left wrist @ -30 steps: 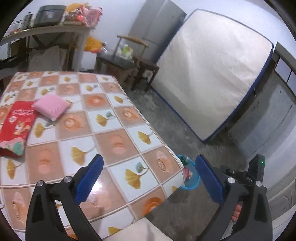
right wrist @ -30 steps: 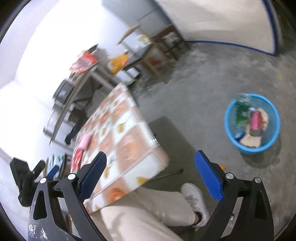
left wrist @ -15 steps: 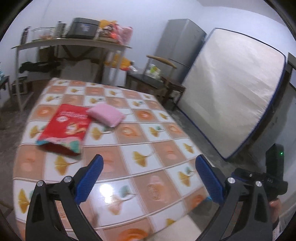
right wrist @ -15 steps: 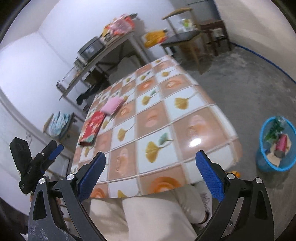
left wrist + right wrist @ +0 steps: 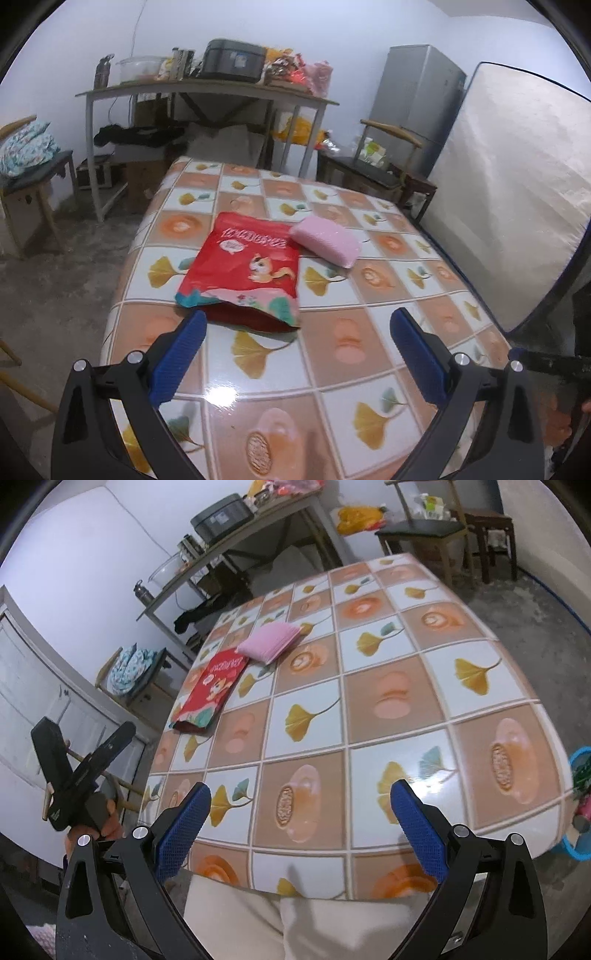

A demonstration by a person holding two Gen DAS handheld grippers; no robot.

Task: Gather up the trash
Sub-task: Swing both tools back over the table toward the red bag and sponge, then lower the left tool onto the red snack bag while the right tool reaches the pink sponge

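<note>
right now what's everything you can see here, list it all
table: 1, orange and white leaf-pattern cover, centre
snack bag: 1, red, lying on the table
pink packet: 1, pink, touching the bag's far corner
trash basket: 1, blue, on the floor by the table, partly cut off
mattress: 1, white, leaning upright
fridge: 1, grey, back wall
left tongs: open, empty
right tongs: open, empty

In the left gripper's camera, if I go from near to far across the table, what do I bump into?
Left gripper → red snack bag → pink packet → far edge of the table → grey shelf table full of stuff by the wall.
</note>
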